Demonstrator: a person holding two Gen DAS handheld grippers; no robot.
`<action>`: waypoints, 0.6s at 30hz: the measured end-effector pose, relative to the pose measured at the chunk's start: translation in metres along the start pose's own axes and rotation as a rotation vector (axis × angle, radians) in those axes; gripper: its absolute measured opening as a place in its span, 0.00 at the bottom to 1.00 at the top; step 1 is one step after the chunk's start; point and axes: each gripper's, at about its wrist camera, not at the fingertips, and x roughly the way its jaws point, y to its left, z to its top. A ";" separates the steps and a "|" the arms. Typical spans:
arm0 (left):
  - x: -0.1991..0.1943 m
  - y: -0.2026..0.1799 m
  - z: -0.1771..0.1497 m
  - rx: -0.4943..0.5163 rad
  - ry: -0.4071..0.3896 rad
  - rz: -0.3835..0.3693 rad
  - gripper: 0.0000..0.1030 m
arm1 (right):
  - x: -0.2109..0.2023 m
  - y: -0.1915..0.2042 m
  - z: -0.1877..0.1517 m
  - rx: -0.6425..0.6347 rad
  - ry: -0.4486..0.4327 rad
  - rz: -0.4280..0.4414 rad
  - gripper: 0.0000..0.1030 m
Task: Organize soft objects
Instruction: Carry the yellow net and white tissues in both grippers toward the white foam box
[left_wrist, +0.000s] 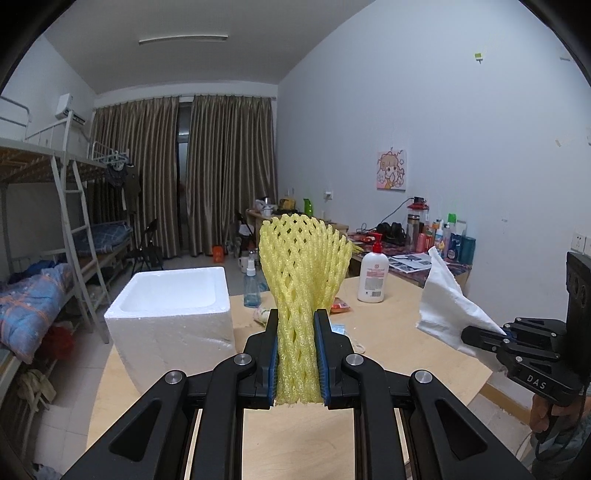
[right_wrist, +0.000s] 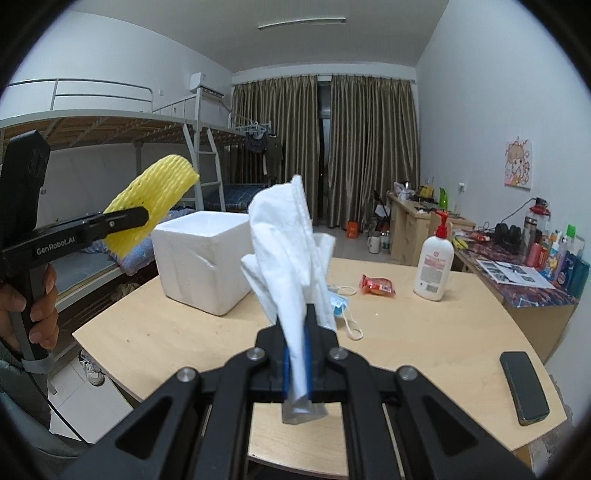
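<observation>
Left gripper (left_wrist: 295, 317): fingers clamped on the lower part of a yellow foam net sleeve (left_wrist: 301, 266), squeezed narrow between the blue pads; the net stands upright and fans out above the fingertips, lifted clear of the table (left_wrist: 388, 332). In the right wrist view the same left gripper (right_wrist: 146, 218) shows at far left, held by a hand (right_wrist: 38, 306), with the foam sleeve (right_wrist: 155, 201) sticking up and to the right from its tips.

Right gripper (right_wrist: 310, 314): fingers pinched on a white tissue (right_wrist: 291, 251); a short end hangs below the pads, the rest rises crumpled above them. Also held in the air over the table. In the left wrist view the right gripper (left_wrist: 508, 334) is at far right, the tissue (left_wrist: 447, 302) pointing up and left from it.

On the table, nearer to farther: black phone (right_wrist: 524, 386) near the right edge; blue face mask (right_wrist: 341, 302) with white ear loops, partly hidden behind the tissue; red snack packet (right_wrist: 377, 285) just beyond it; white pump lotion bottle (right_wrist: 434, 264) upright to the right; white styrofoam box (right_wrist: 203, 254), open at the top, on the left side. A blue spray bottle (left_wrist: 252, 284) stands just right of the box in the left wrist view.

Beyond the table: cluttered desk with bottles (right_wrist: 554, 254) along the right wall, bunk beds (right_wrist: 92, 122) at left, brown curtains (right_wrist: 325, 147) at the far end.
</observation>
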 end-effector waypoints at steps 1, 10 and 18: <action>-0.001 -0.001 -0.001 0.001 0.000 0.003 0.17 | -0.001 0.000 0.000 -0.001 -0.001 0.001 0.08; -0.003 -0.004 -0.004 0.000 -0.007 0.009 0.17 | -0.008 0.002 0.001 0.004 -0.021 -0.006 0.08; -0.003 0.001 -0.003 -0.002 -0.027 0.047 0.17 | -0.001 0.009 0.007 -0.011 -0.028 0.012 0.08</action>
